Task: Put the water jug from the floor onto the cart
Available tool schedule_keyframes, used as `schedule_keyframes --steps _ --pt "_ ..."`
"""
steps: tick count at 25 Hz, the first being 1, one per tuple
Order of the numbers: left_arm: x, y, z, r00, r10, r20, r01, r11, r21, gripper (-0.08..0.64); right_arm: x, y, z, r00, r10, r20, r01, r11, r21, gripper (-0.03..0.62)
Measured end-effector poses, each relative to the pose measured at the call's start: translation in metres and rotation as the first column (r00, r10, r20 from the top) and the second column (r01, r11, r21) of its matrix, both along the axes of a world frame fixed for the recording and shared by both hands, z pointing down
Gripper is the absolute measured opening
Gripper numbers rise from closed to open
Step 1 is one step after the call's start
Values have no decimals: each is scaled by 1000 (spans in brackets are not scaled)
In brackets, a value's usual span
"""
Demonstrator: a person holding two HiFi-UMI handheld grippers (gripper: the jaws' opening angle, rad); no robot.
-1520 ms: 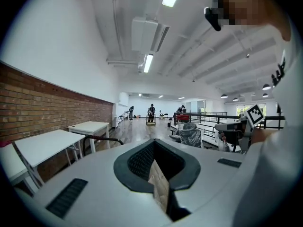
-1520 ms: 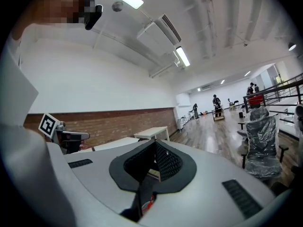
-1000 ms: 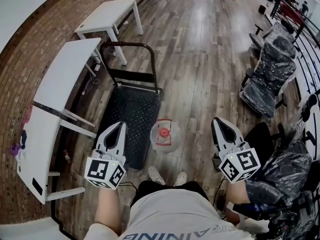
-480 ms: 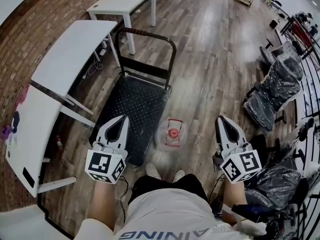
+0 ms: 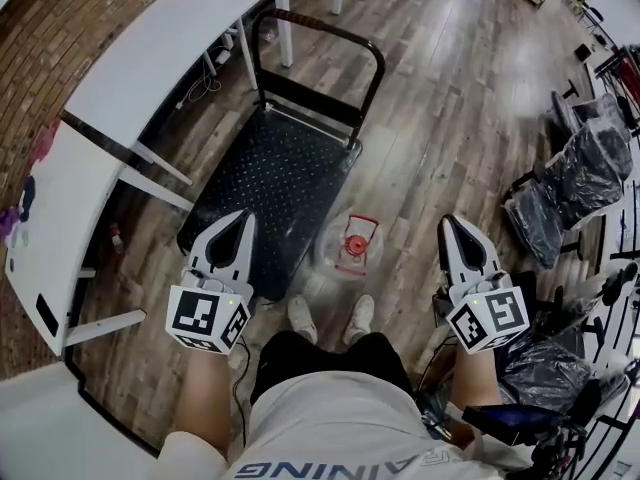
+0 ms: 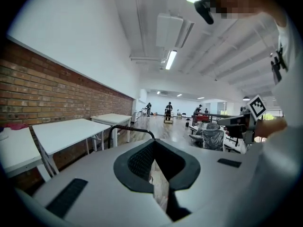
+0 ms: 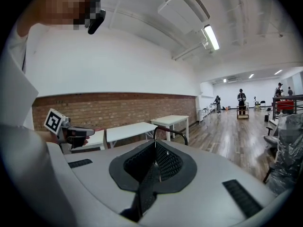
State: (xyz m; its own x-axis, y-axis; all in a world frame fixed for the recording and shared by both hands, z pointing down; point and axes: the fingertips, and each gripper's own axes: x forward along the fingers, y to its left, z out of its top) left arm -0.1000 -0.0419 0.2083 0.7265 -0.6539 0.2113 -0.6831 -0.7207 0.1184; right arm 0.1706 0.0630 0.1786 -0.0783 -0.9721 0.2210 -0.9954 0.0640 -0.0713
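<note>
The clear water jug (image 5: 350, 244) with a red cap stands on the wood floor just off the cart's near right corner, in front of the person's shoes. The black flat cart (image 5: 268, 183) with its upright push handle (image 5: 322, 50) lies ahead. My left gripper (image 5: 241, 216) hovers over the cart's near edge, left of the jug, jaws drawn together and empty. My right gripper (image 5: 452, 220) hangs to the jug's right, shut and empty. Neither touches the jug. The jug is hidden in both gripper views; the cart handle (image 6: 129, 128) (image 7: 170, 132) shows past the jaws.
White tables (image 5: 150, 63) line the brick wall on the left, one (image 5: 50, 238) close to the cart's side. Plastic-wrapped office chairs (image 5: 585, 173) crowd the right. The person's shoes (image 5: 302, 318) stand behind the jug. Far down the hall stand other people (image 6: 169, 109).
The person has stepped forward: the cart fills more of the head view and the jug sits higher between the grippers. Both grippers came along lower, still shut and empty.
</note>
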Motion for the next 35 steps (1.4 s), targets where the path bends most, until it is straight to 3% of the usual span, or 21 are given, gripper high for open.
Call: schedule_keyframes --steps 4,8,19,23,29,35 --pt "8 -6 46 998 -55 39 57 997 -50 0 15 -28 44 999 -48 -6 48 998 -38 5" --pt "15 -2 95 992 -96 81 104 989 -102 0 19 -46 92 993 -100 65 104 993 -62 5" --pt "38 -5 216 987 -94 130 112 985 -135 1 18 -61 262 981 -181 71 193 957 -216 24" --pt "34 3 258 986 -83 144 107 981 -163 0 3 -59 325 972 -212 98 230 937 -262 122" --pt "19 14 313 984 -64 169 100 972 -214 0 -18 -55 401 971 -220 97 240 912 -333 209" --pt "14 16 347 982 -64 180 105 968 -230 0 -37 -49 472 955 -290 55 286 863 -416 309"
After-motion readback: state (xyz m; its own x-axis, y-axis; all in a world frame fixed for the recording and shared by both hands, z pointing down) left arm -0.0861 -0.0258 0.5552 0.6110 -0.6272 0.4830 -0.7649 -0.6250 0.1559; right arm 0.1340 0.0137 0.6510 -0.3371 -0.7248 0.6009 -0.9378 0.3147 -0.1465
